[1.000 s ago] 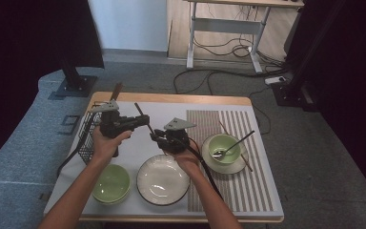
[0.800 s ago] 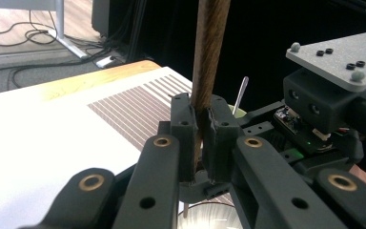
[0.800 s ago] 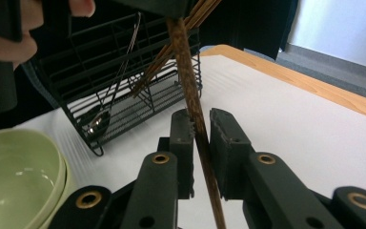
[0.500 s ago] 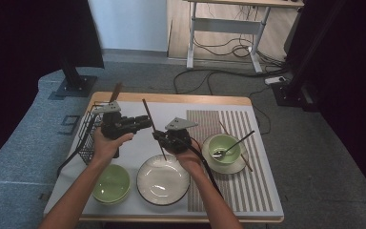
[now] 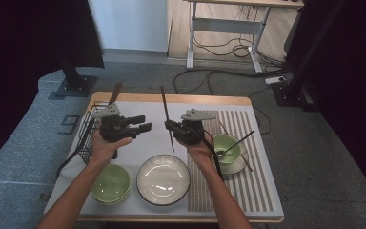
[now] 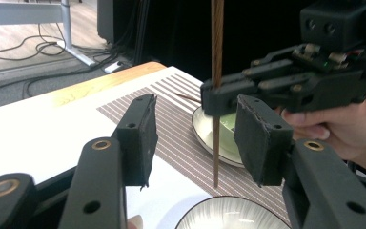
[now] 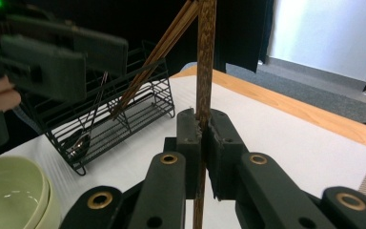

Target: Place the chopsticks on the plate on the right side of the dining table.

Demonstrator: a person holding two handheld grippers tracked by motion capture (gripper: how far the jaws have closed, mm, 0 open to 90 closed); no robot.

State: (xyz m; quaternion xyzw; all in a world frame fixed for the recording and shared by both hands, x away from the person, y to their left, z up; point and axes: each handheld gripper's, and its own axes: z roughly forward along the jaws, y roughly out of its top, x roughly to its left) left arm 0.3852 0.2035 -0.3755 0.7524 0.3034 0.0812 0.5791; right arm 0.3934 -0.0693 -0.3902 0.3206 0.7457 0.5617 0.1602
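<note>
Right gripper sits just above table centre, clenched on a long dark-brown wooden chopstick. In the right gripper view the two black jaws press on the stick from both sides; the stick stands nearly upright, rising out of the top of that view. In the high view the chopstick runs from about 12 o'clock of the gripper, over the table's far edge, down to a tip at roughly 6 o'clock, just above the rim of the white round plate with dark rim. The tip hangs clear of the plate.

Left gripper is at 9 o'clock of the right one, near it but apart. Its jaws have just been opening and stand released, nothing pressed between them. In the left gripper view the chopstick shows upright beyond the gap between the pads, held by the other gripper.

Black wire cutlery rack stands at 9 o'clock of the left hand, with more brown chopsticks leaning in it. Pale green bowl lies at 9 o'clock of the plate. Second green bowl on a saucer, with a spoon in it, sits on the striped placemat at 3 o'clock of the right gripper.
</note>
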